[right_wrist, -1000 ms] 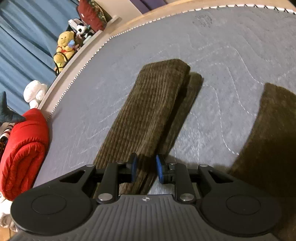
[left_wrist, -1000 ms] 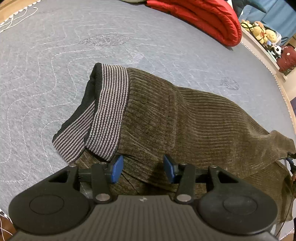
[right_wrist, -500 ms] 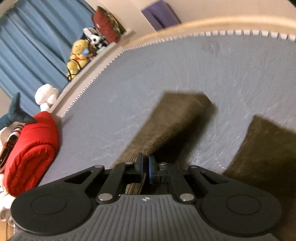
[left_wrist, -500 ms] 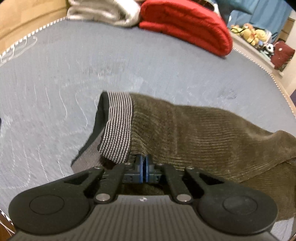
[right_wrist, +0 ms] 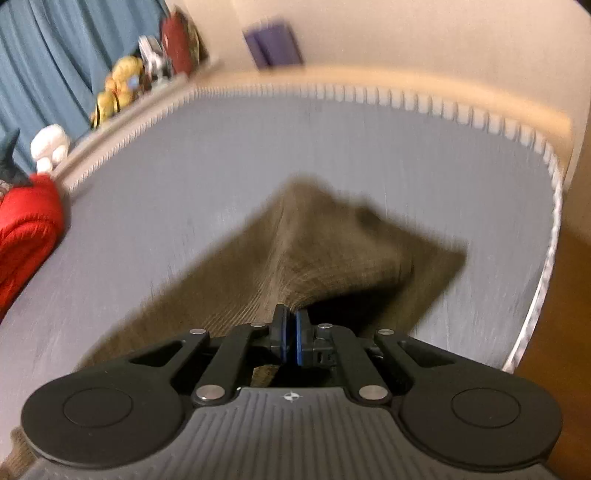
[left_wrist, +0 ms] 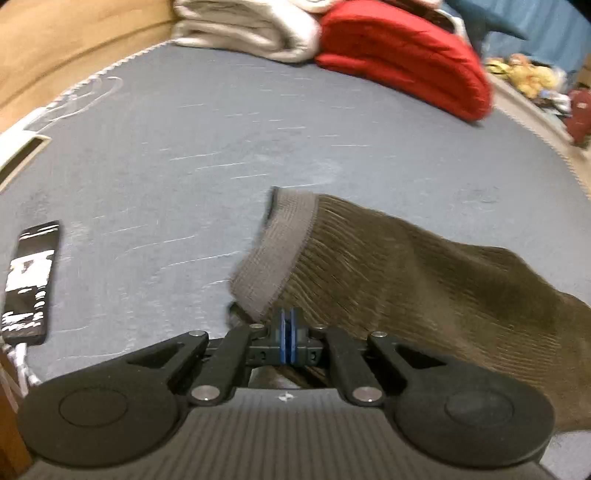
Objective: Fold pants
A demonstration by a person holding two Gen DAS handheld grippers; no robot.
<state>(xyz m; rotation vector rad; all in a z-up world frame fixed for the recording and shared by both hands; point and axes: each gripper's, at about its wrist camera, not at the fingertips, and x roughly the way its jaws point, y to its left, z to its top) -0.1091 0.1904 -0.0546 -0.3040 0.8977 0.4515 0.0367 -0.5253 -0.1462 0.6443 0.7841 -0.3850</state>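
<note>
Olive-brown corduroy pants (left_wrist: 406,266) lie on a grey quilted mattress (left_wrist: 184,166). Their grey striped waistband (left_wrist: 277,251) is lifted, and my left gripper (left_wrist: 287,330) is shut on the cloth just beside it. In the right wrist view a pant leg (right_wrist: 314,243) rises in a blurred peak off the mattress (right_wrist: 258,147). My right gripper (right_wrist: 289,328) is shut on that leg's fabric, which shows between the blue pads. The rest of the leg trails down to the lower left.
A phone (left_wrist: 31,280) with a cable lies at the mattress's left edge. A folded red quilt (left_wrist: 402,55) and a white blanket (left_wrist: 251,26) sit at the far side. Stuffed toys (right_wrist: 118,88) line a ledge. The mattress edge (right_wrist: 546,240) drops off at right.
Both grippers went from open to shut on the pants, then lifted. The left one raised the waistband. The right one swept sideways fast, pulling the leg up into a peak.
</note>
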